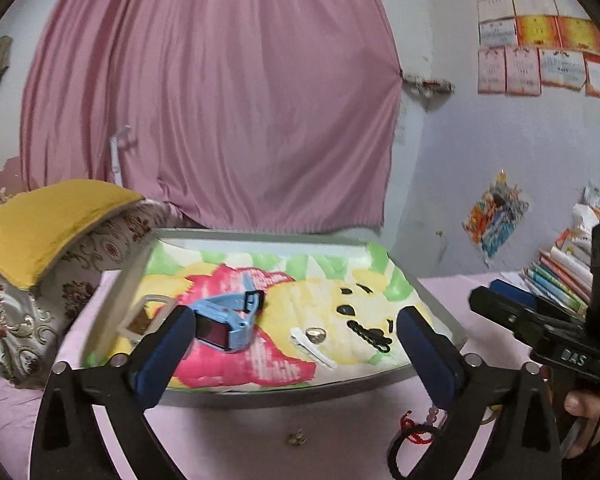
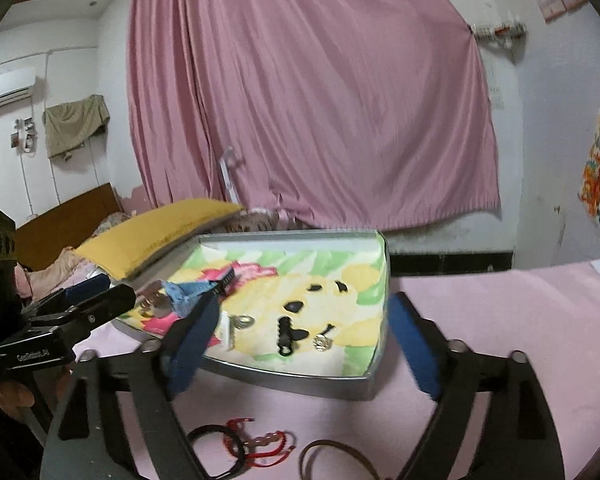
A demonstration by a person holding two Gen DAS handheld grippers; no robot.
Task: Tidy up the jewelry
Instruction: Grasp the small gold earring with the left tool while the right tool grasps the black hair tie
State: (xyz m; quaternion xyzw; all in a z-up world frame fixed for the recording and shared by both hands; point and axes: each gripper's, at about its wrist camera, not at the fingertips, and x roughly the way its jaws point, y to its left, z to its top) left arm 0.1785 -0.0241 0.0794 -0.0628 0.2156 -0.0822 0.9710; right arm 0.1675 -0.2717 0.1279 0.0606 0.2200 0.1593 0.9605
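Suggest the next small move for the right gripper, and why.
Probably lower the right gripper onto the red cord bracelet lying on the pink sheet just in front of the tray. Both grippers are open and empty, and the blue watch, hair clip and ring already sit in the tray, while the bracelet is still outside it.

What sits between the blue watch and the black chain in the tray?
A white hair clip and a silver ring, side by side, between blue watch and black chain; left wrist view.

Your grey metal tray (image 1: 260, 394) sits on the pink-sheeted bed (image 1: 228, 440); blue plastic watch (image 1: 228, 320) lies inside, left of the silver ring (image 1: 315, 335).
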